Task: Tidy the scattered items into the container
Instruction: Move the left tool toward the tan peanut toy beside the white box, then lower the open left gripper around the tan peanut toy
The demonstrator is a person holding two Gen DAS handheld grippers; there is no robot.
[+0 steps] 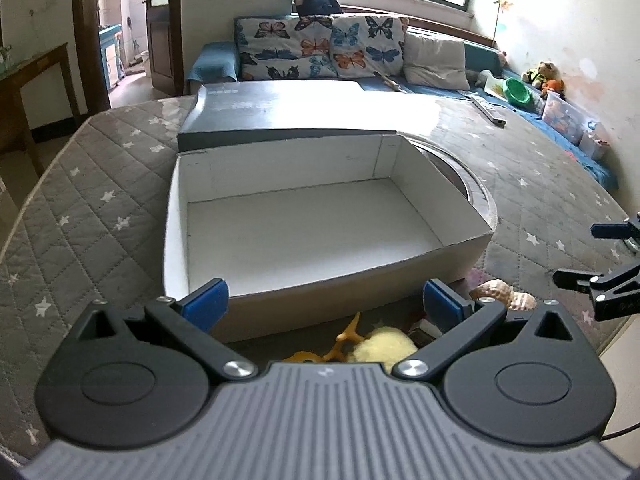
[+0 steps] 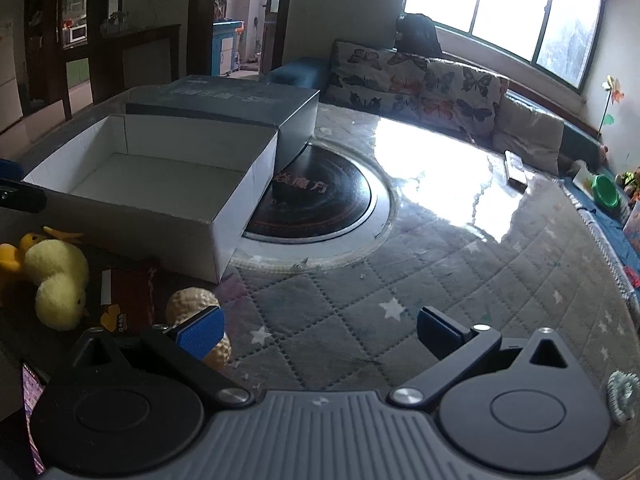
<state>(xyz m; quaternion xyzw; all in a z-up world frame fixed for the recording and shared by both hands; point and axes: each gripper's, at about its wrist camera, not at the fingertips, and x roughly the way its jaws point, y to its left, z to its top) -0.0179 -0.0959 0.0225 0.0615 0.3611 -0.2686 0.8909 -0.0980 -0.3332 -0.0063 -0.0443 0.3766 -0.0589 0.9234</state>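
An empty white cardboard box (image 1: 400, 160) (image 2: 236, 184) sits on the quilted table. My left gripper (image 1: 326, 300) hovers open in front of the box's near wall, holding nothing. Below it, in front of the box, lie a yellow plush duck (image 1: 384, 350) (image 2: 60, 280), a peanut-shaped toy (image 1: 496, 294) (image 2: 196, 304) and a dark red packet (image 2: 132, 296). My right gripper (image 2: 320, 330) is open and empty over the quilt, with the peanut toy just behind its left finger. The right gripper's black fingers (image 1: 600, 284) show at the right edge of the left wrist view.
The box's grey lid (image 1: 288, 108) (image 2: 224, 100) lies behind it. A round black hob (image 2: 320, 200) with a metal ring is set in the table, partly under the box. A sofa with butterfly cushions (image 1: 320, 46) stands behind. A small flat box (image 2: 516, 168) lies at the far table edge.
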